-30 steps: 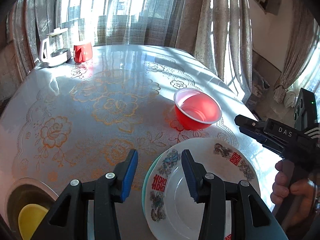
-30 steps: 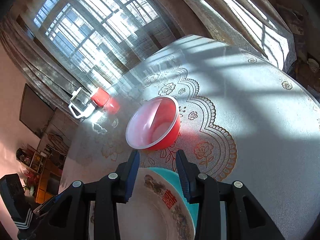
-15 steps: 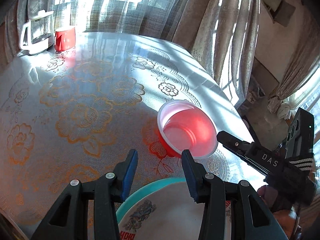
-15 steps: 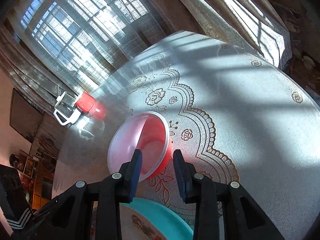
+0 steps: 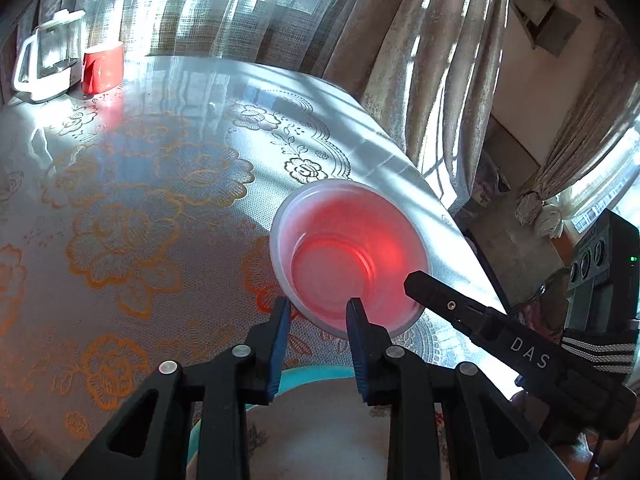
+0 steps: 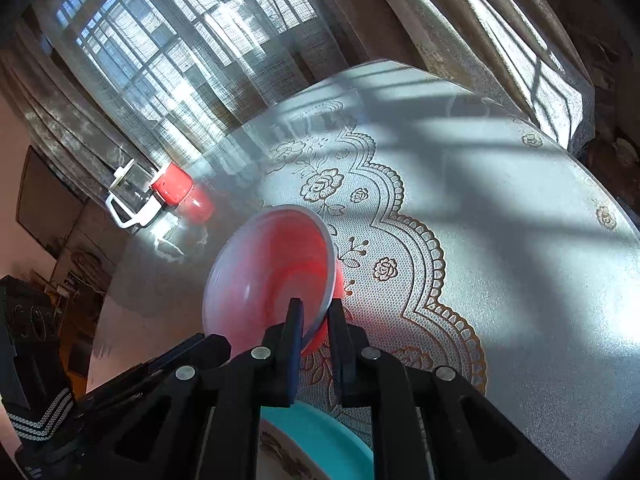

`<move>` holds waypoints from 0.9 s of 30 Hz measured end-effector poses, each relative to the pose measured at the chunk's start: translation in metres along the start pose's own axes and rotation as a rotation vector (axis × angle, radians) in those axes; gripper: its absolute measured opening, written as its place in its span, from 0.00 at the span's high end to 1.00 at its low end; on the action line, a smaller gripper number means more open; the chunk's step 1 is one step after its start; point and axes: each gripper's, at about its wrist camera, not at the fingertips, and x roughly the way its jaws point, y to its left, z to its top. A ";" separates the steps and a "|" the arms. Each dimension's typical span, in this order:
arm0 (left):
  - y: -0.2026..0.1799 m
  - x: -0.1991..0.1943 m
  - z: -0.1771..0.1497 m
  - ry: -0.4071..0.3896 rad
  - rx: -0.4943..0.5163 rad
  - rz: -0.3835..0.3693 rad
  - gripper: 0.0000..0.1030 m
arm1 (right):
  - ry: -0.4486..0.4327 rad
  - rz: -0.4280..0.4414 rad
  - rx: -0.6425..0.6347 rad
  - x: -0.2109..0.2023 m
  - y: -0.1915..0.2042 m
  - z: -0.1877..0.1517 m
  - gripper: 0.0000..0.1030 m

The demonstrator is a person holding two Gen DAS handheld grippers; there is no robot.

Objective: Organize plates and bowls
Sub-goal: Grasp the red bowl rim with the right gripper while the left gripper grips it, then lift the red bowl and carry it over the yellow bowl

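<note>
your right claw (image 6: 316, 316) has just closed and now pinches the near rim of the red bowl (image 6: 272, 276), your left claw (image 5: 316, 312) has narrowed astride that rim without visibly pressing; bowl on the surface (image 5: 120, 208), unstacked beyond the plates (image 6: 320, 432).

we carry two black plastic grippers; the left gripper (image 5: 316, 312) has blue pads and silver screws; the right gripper (image 6: 316, 312) looks alike, marked "das" in white, with a striped strap

"DAS" on right gripper (image 5: 416, 284)
</note>
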 end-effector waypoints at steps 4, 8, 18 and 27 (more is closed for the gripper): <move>-0.007 -0.022 -0.006 -0.045 0.034 0.013 0.73 | -0.016 0.029 -0.002 -0.013 0.006 -0.003 0.88; -0.012 -0.043 -0.017 -0.081 0.062 0.023 0.73 | -0.034 0.061 -0.008 -0.027 0.015 -0.010 0.88; -0.008 -0.091 -0.052 -0.121 0.070 -0.003 0.73 | -0.052 0.123 -0.040 -0.055 0.040 -0.039 0.88; 0.000 -0.131 -0.078 -0.162 0.056 -0.020 0.73 | -0.050 0.170 -0.093 -0.074 0.067 -0.064 0.88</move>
